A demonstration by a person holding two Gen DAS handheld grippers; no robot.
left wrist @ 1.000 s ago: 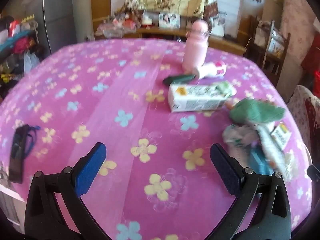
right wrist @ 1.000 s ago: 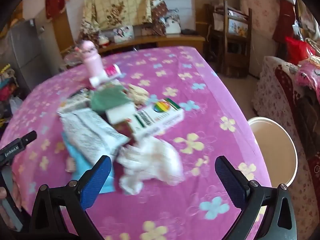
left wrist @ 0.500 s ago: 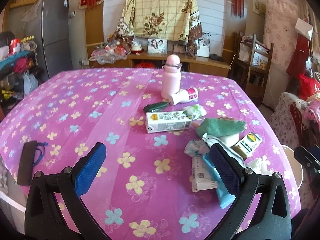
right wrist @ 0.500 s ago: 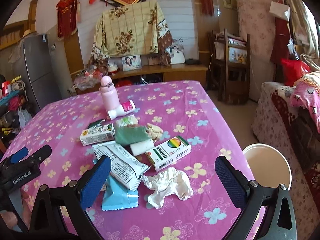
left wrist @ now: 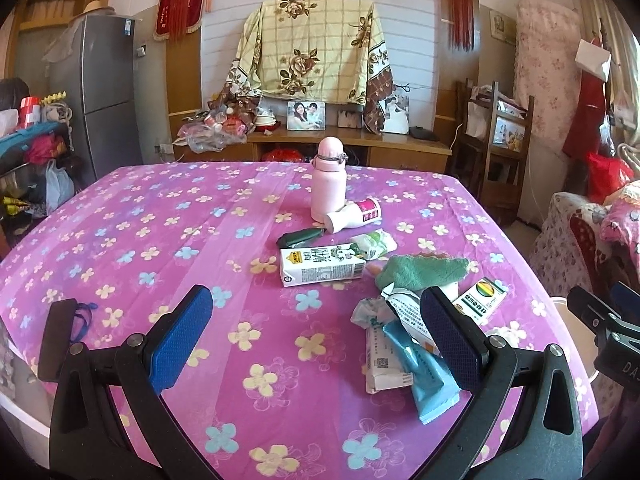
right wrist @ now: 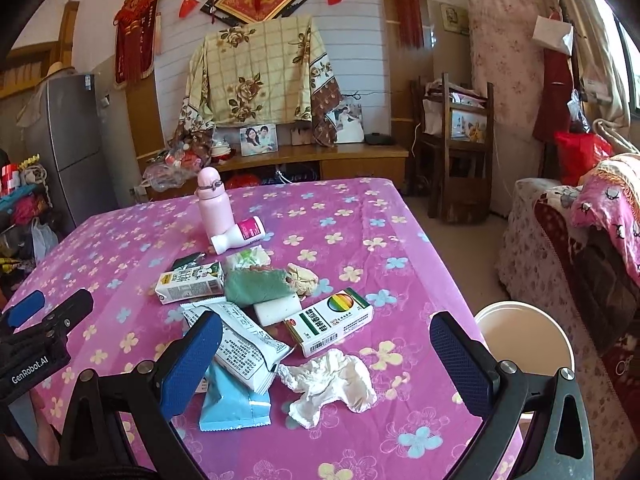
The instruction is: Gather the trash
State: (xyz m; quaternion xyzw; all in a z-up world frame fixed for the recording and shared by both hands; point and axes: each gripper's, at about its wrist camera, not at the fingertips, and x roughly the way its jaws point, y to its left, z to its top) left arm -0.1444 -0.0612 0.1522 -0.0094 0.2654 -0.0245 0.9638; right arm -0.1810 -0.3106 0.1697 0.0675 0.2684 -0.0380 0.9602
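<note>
Both grippers are hovering with fingers spread wide, holding nothing. Between the fingers of the right gripper (right wrist: pixel 326 354) a crumpled white tissue (right wrist: pixel 332 380) is lying on the pink flowered tablecloth (right wrist: pixel 360 224). Just beyond it a green-and-white medicine box (right wrist: pixel 330 322) is lying flat, its long axis pointing up to the right. Beside the left finger a white printed wrapper (right wrist: pixel 240 340) is overlapping a blue packet (right wrist: pixel 232 404). A white bucket (right wrist: pixel 524 336) is standing past the right finger, off the table. In front of the left gripper (left wrist: pixel 316 330) a milk carton (left wrist: pixel 320 266) is lying crosswise.

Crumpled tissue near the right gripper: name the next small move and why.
Probably lower the right gripper onto the crumpled tissue. Its jaws are open and empty, the tissue lies just ahead between them, and the bucket stands beside the table's edge.
</note>
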